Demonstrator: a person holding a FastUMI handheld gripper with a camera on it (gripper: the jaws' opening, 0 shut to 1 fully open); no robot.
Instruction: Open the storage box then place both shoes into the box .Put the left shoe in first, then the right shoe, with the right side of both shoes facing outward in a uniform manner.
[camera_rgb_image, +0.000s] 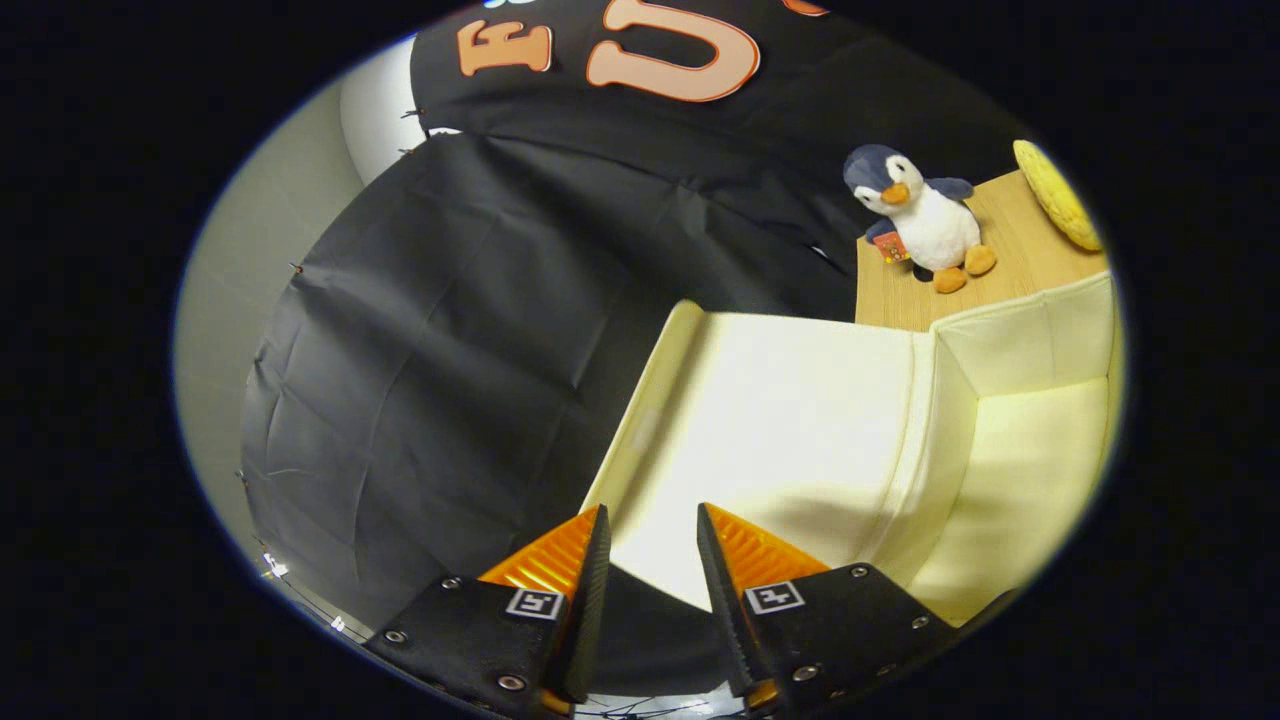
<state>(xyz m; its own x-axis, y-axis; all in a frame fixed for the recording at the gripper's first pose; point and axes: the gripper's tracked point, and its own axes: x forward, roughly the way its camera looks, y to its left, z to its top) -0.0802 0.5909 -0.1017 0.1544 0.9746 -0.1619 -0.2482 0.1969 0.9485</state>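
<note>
Just ahead of the gripper is the cream storage box, and its lid is swung open, reaching to the fingers. The two fingers are spread a little apart and hold nothing. Beyond the box, a toy penguin sits on a wooden shelf beside a yellow cushion.

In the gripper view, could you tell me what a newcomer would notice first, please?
The cream storage box stands open just ahead of the hand-held gripper, its lid swung up; the fingers are apart, gripping nothing. Beyond it, a plush penguin sits on a wooden surface beside a yellow cushion.
</note>
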